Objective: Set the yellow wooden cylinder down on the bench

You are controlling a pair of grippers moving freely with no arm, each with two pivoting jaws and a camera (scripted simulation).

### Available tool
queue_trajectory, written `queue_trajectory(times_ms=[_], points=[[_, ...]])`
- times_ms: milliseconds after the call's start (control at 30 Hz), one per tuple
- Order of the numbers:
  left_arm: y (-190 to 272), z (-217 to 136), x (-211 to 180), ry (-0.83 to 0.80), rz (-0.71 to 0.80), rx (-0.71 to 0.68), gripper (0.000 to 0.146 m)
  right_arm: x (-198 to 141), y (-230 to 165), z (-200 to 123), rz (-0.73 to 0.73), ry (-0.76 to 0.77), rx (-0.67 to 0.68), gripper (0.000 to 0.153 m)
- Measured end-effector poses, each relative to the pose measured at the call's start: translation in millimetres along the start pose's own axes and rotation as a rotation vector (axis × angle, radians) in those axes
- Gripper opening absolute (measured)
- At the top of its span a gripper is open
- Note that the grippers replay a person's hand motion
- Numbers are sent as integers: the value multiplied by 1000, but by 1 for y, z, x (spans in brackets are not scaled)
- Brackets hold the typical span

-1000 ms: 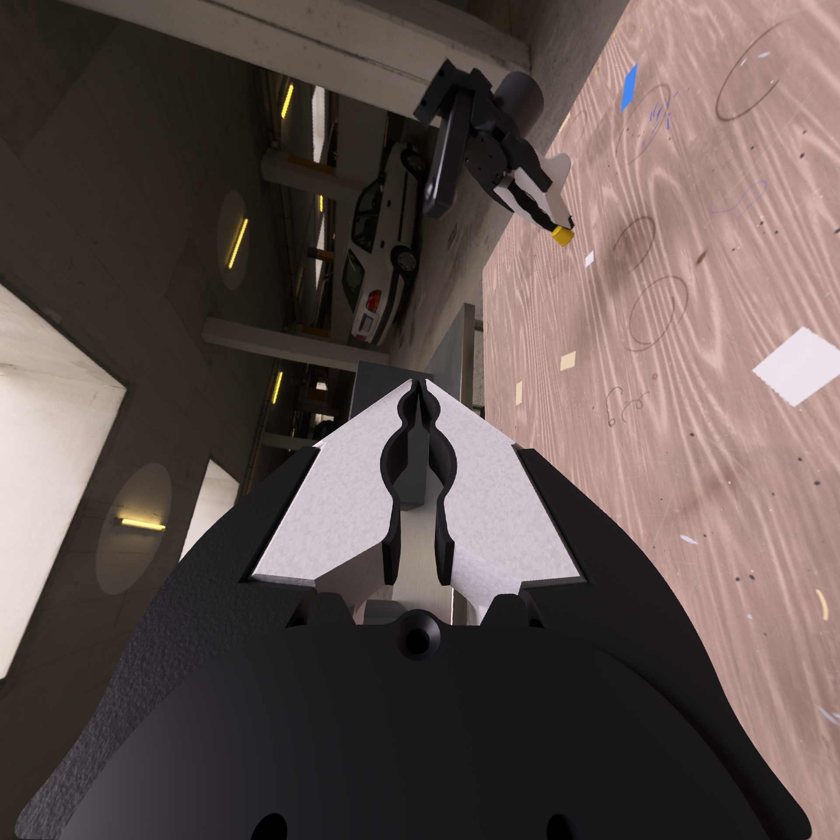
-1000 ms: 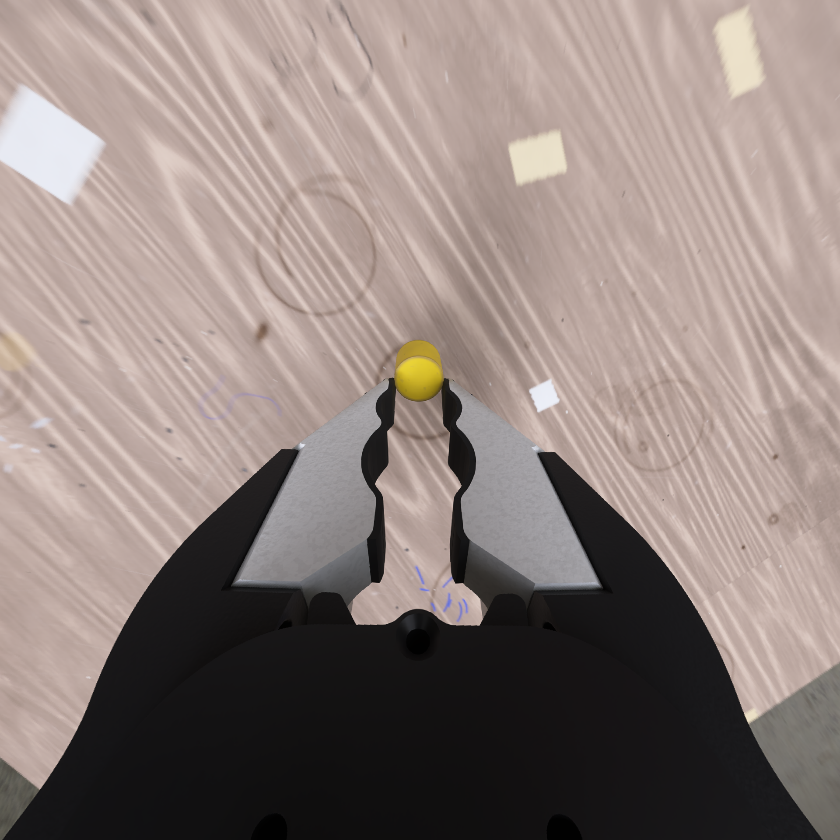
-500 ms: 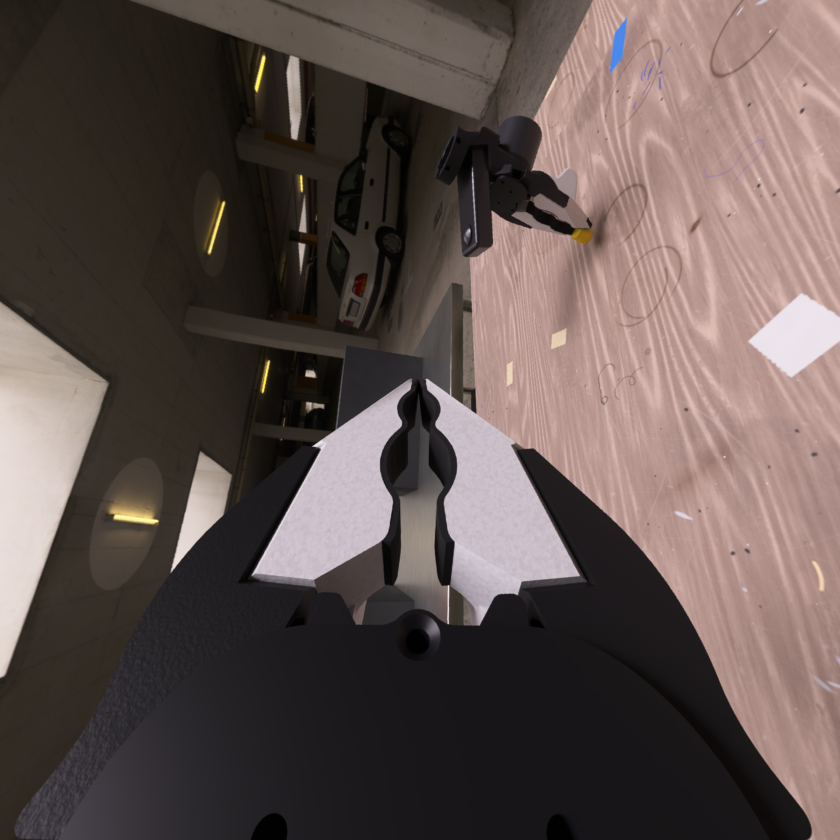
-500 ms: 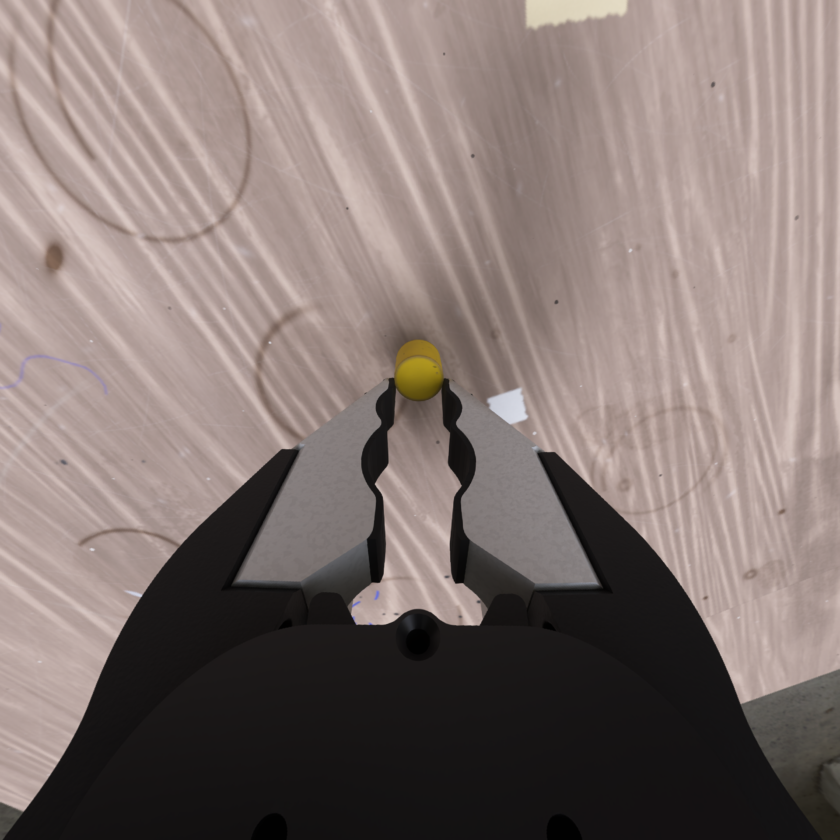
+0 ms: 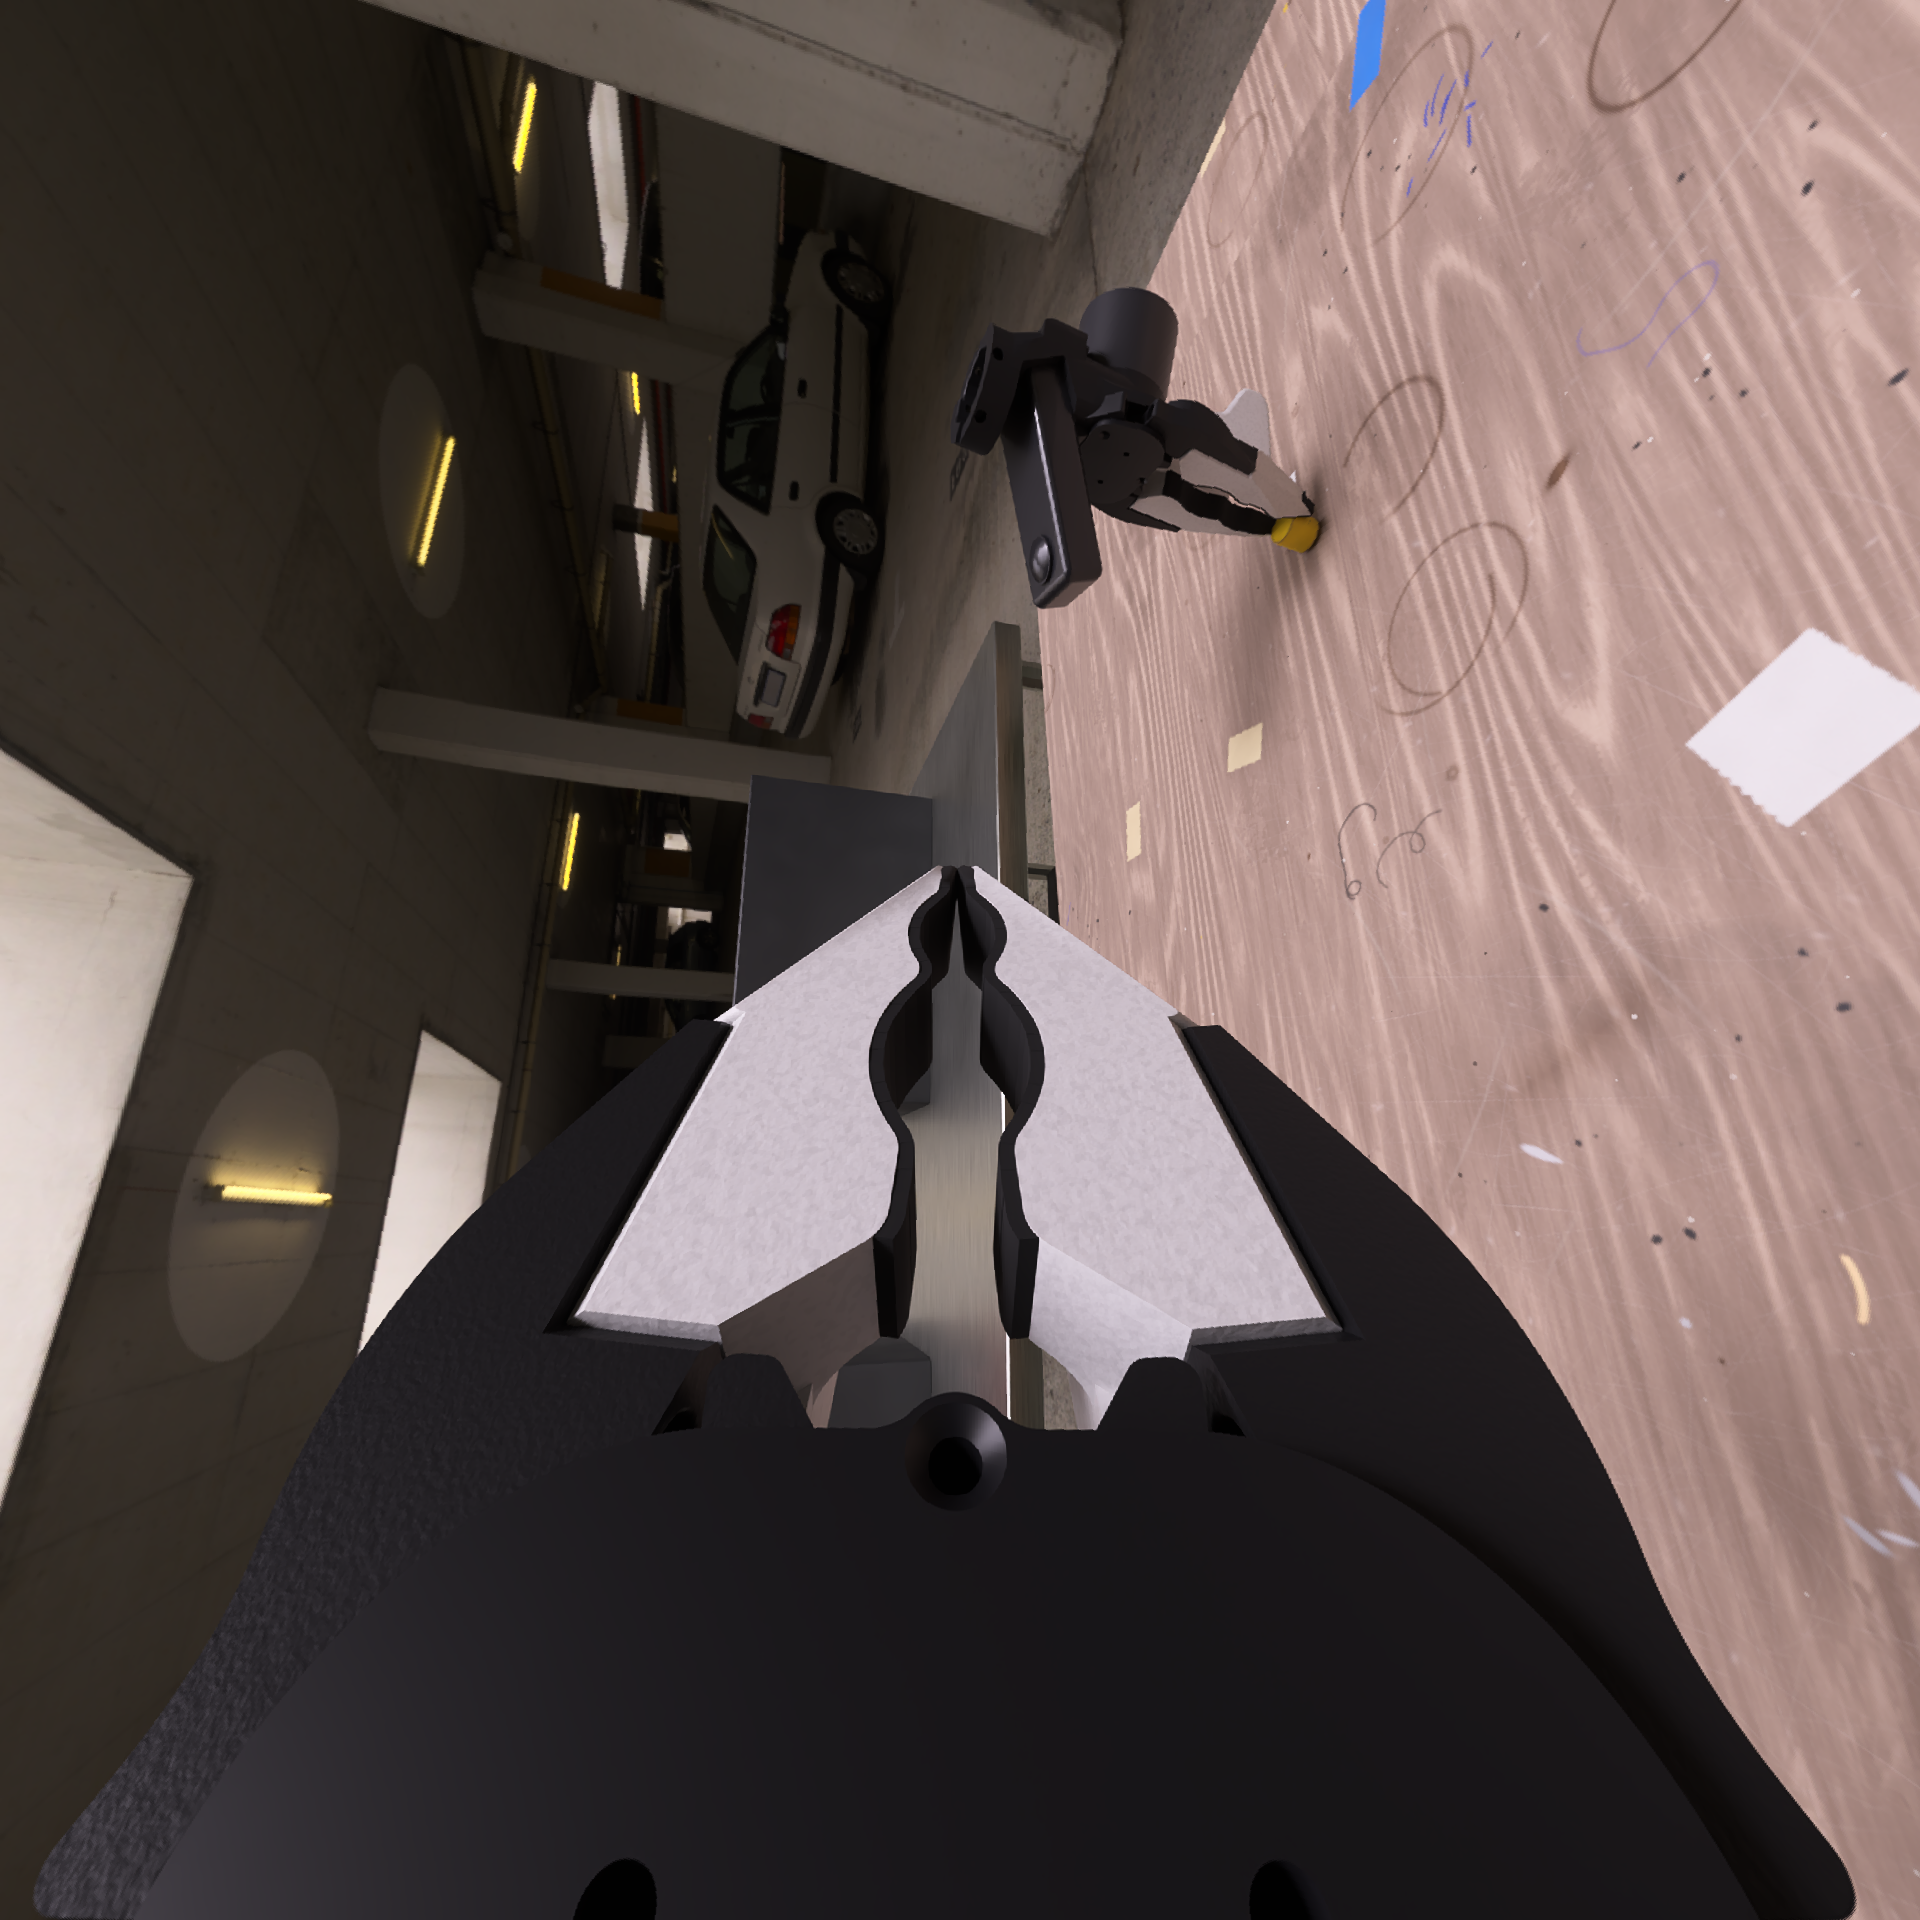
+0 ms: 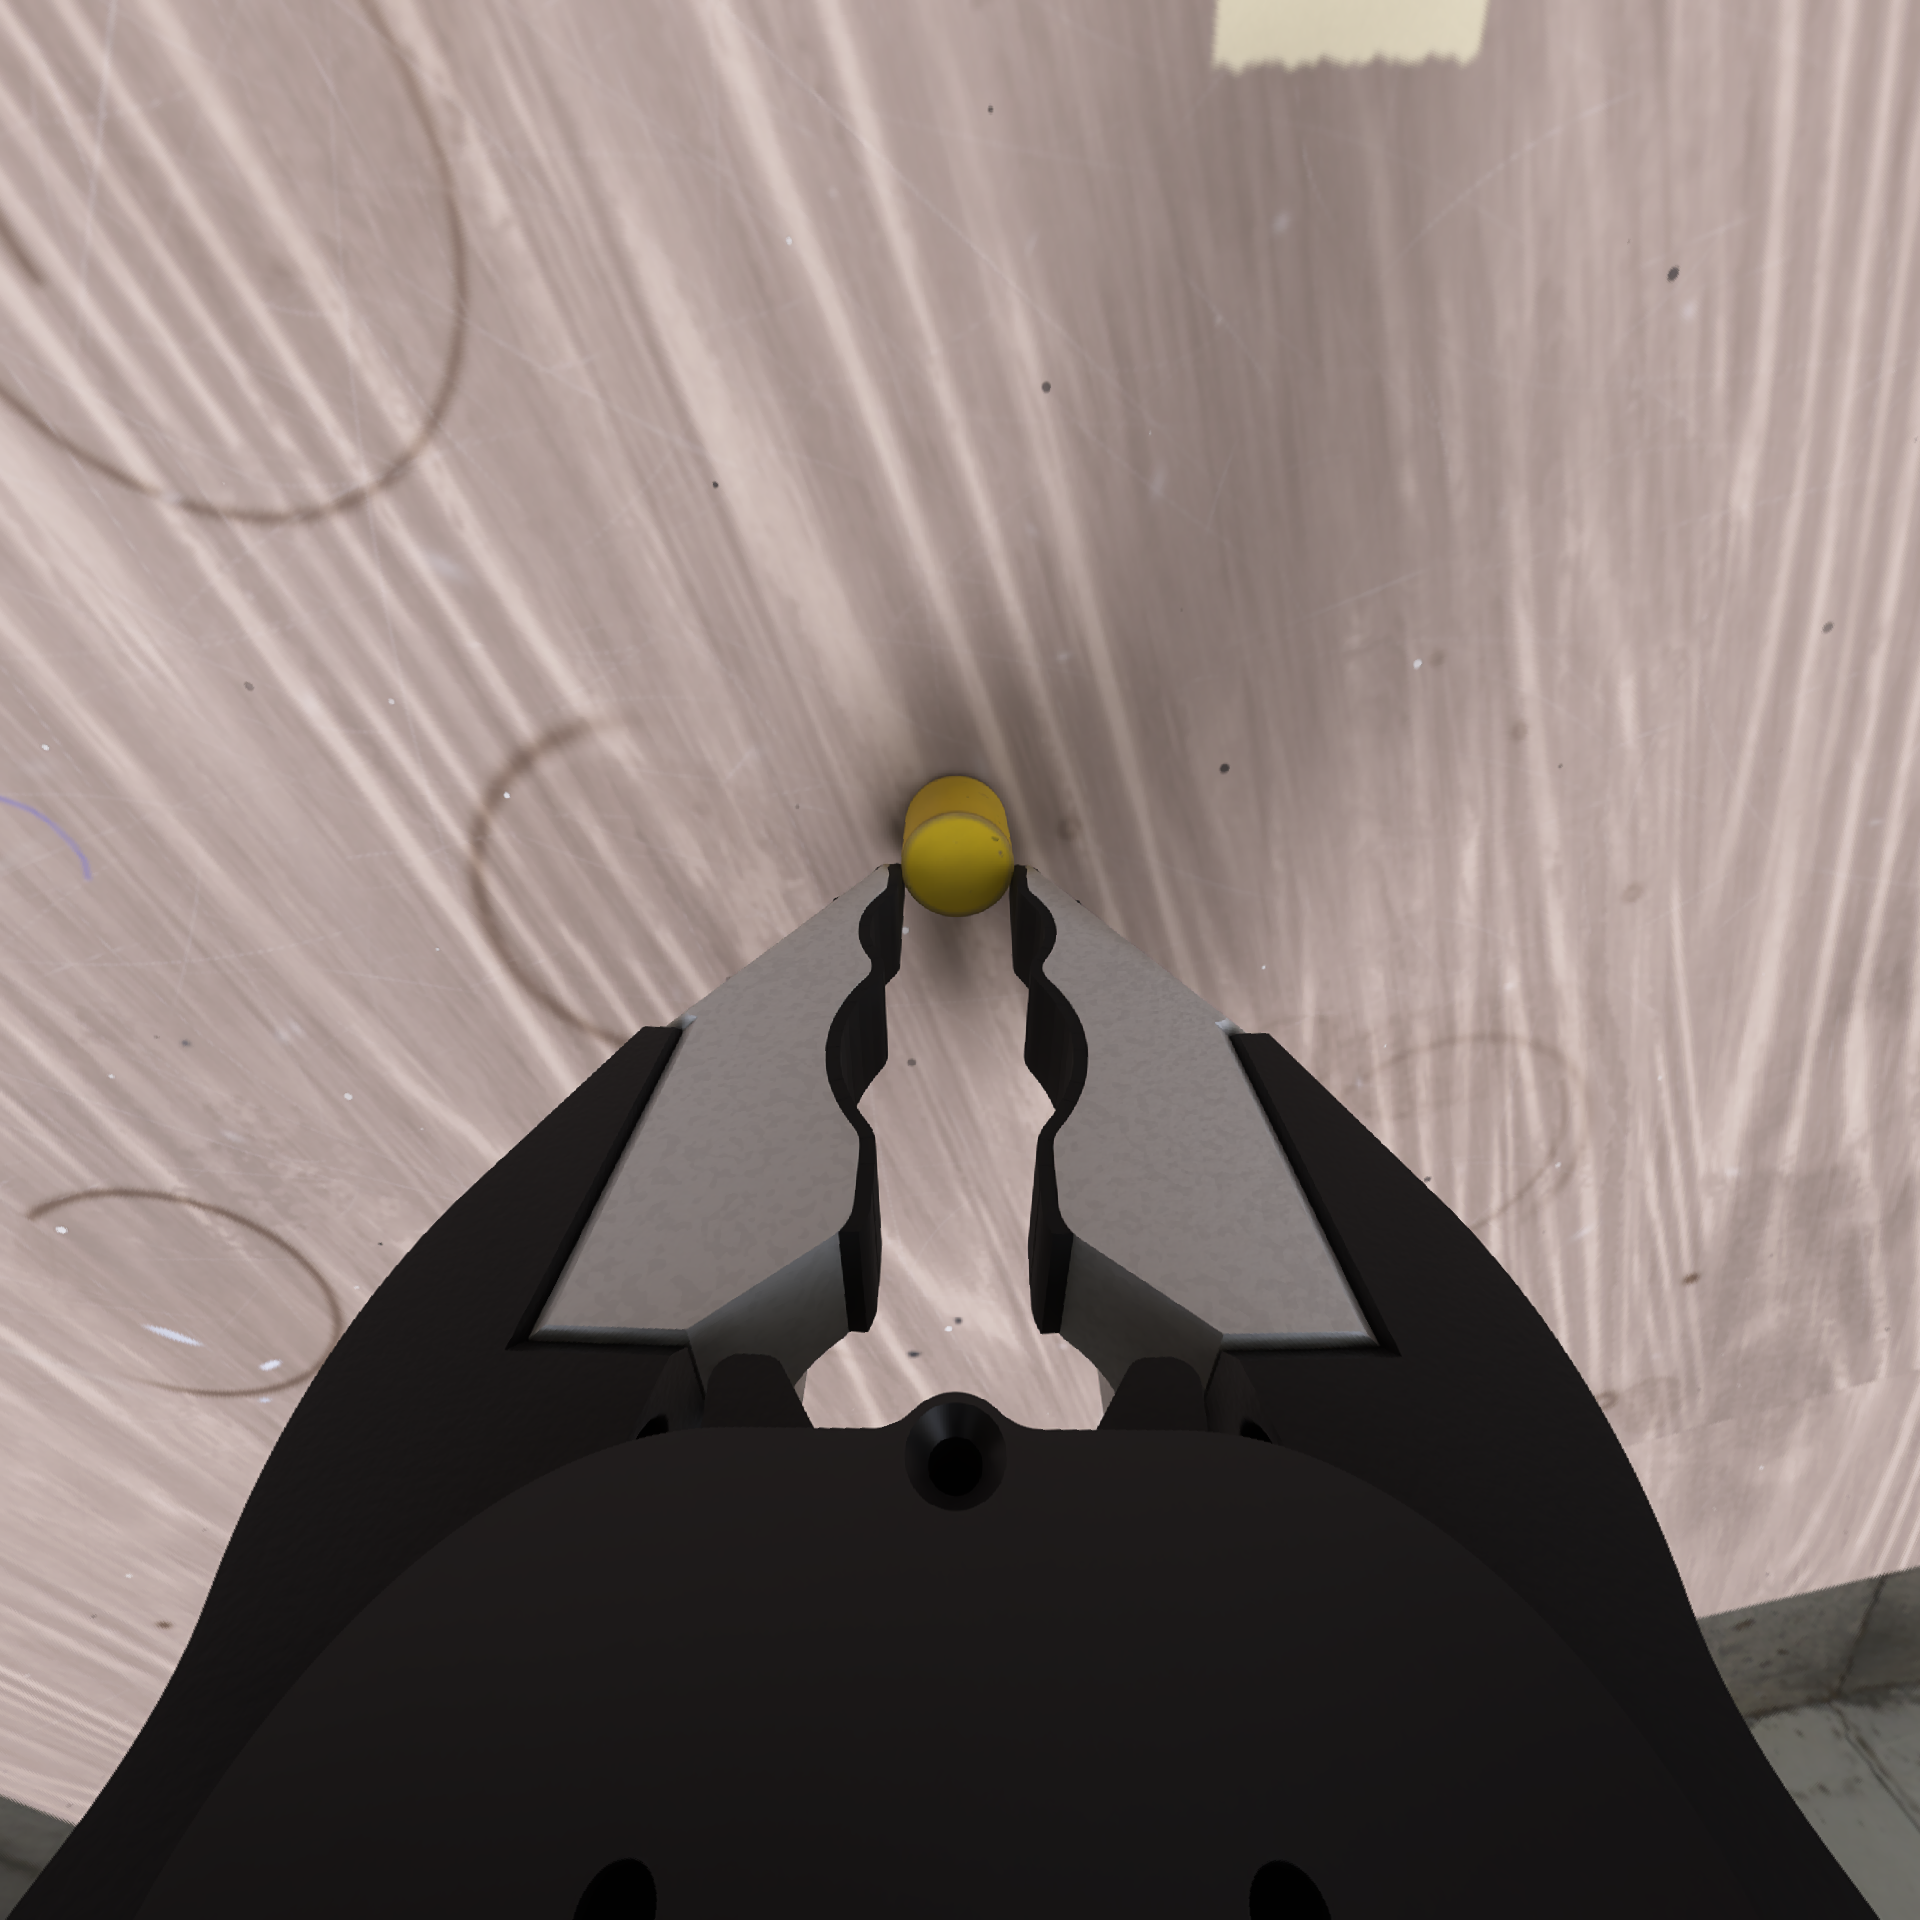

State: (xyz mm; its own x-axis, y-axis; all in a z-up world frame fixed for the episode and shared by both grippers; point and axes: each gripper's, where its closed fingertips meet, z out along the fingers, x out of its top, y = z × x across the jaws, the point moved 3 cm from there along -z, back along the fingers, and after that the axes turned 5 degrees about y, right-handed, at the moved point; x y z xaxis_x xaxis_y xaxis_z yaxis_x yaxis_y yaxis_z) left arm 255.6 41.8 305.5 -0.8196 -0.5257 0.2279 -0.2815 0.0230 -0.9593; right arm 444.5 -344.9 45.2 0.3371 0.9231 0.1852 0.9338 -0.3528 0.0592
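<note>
**Lowering the yellow cylinder, end-first, onto the bench**

Gripping of the yellow wooden cylinder (image 6: 957,864) is being done by the right hand-held gripper (image 6: 957,883), at the very tips of its two fingers (image 6: 774,1049), with the jaws parted only as far as the cylinder's width. In the right wrist view the cylinder is being seen straight ahead of the hand-held gripper, with one round end face turned back toward the camera; its long axis is therefore being carried in line with the fingers and pointed down at the bench (image 6: 1455,520).

From the left wrist view the same cylinder (image 5: 1295,533) is being shown at the tip of the right hand-held gripper (image 5: 1273,509), which is being tilted steeply toward the bench (image 5: 1558,1039). The far end is appearing to meet the wood, with a dark shadow gathered closely around it, but whether contact is truly being made cannot be settled at this distance.

The left hand-held gripper (image 5: 956,883) is being kept well apart, off the bench edge, with its jaws pressed together on nothing; the right one is clearly the nearer and the only one engaged.

The placing is being judged as nearly complete. The coming move is likely turning on the axis: if the cylinder is being released while leaning, it may be tipped over and rolled across the bench, so the jaws are best being parted only once the end is being borne flat.
</note>
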Motion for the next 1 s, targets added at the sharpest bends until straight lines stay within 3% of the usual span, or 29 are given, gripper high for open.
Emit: queue_trajectory(times_ms=[633,800,1000], points=[[8,6,-2,-15,4,-45,0,2,6,4,-32,-59,36,20],[10,8,-4,-24,3,-63,0,1,8,2,-12,-50,22,46],[9,7,-4,-25,0,-62,0,-4,5,-13,-14,-16,-18,38]])
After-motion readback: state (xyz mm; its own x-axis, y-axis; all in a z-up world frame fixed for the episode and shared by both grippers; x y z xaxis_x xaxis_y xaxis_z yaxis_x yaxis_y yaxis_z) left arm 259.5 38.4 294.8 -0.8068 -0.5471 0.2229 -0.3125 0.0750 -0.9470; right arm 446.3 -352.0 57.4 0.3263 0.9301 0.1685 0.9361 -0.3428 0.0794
